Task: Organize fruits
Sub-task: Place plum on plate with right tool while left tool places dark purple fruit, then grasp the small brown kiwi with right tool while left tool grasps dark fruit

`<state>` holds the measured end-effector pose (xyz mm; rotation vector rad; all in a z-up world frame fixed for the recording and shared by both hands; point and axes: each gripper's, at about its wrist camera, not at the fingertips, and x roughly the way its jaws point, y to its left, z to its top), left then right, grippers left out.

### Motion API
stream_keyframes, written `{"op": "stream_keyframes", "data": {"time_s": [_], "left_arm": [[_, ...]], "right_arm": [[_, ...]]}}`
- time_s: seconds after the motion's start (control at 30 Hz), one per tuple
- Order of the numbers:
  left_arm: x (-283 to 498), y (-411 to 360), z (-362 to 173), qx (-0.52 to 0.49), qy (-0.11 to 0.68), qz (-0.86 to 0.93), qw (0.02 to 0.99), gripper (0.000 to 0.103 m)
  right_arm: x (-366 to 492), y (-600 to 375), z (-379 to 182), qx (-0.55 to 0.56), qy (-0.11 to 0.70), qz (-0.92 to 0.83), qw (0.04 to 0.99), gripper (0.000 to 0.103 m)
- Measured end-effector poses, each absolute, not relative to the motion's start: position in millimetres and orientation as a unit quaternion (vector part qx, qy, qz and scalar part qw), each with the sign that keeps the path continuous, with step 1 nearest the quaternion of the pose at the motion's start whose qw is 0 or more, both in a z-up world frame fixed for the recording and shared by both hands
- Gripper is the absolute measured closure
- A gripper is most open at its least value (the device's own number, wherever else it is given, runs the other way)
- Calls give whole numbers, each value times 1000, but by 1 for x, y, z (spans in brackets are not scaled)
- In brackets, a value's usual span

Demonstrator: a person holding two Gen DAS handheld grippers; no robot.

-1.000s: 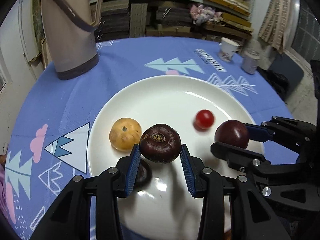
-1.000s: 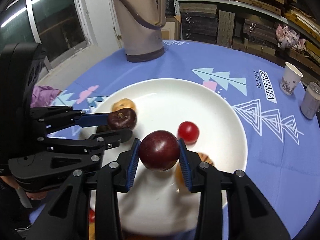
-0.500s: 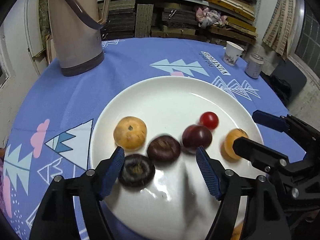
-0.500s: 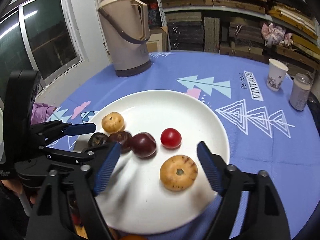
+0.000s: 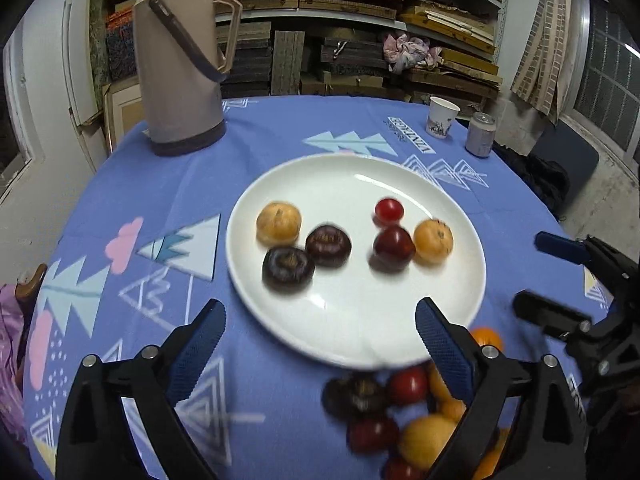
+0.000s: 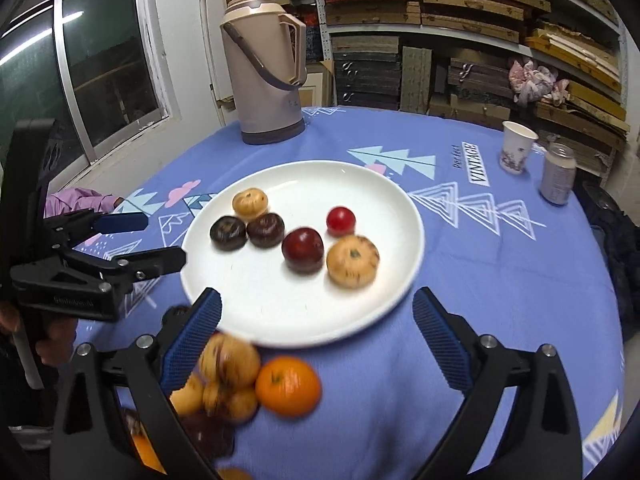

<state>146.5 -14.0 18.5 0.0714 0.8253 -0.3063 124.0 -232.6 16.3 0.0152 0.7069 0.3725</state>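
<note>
A white plate [image 5: 280,184] [image 6: 304,168] on the blue tablecloth holds several fruits. Among them are two dark purple fruits [image 5: 328,245] [image 6: 265,230], a red plum [image 5: 393,248] [image 6: 303,249], a small red tomato [image 5: 389,211] and two yellow-orange fruits [image 5: 278,222]. My left gripper [image 5: 320,320] [image 6: 158,240] hangs over the plate's near rim, jaws opening wide, nothing between them. My right gripper [image 6: 316,306] [image 5: 548,276] is likewise opening and empty. A blurred pile of loose fruit [image 5: 400,412] [image 6: 288,386] lies on the cloth just below the plate.
A tall beige thermos [image 5: 180,72] stands at the table's far left. A paper cup [image 5: 442,116] and a drinks can [image 5: 480,140] sit at the far right edge. Stacked shelves lie behind the table; a window [image 6: 80,60] is on the left.
Both grippers let go: the dark purple fruit and the red plum now lie on the plate. Both sets of jaws spread wide and drew back, bringing the loose pile into view.
</note>
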Motion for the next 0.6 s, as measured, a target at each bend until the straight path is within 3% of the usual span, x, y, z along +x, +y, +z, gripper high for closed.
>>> {"op": "stream_keyframes", "data": {"time_s": [0.43, 0.6], "left_arm": [[82, 6, -1, 44, 420, -164, 891, 7], [53, 10, -11, 59, 425, -184, 884, 7]], "right_arm": [[42, -249, -17, 14, 398, 174, 901, 8], [7, -241, -29, -33, 392, 198, 898, 8]]}}
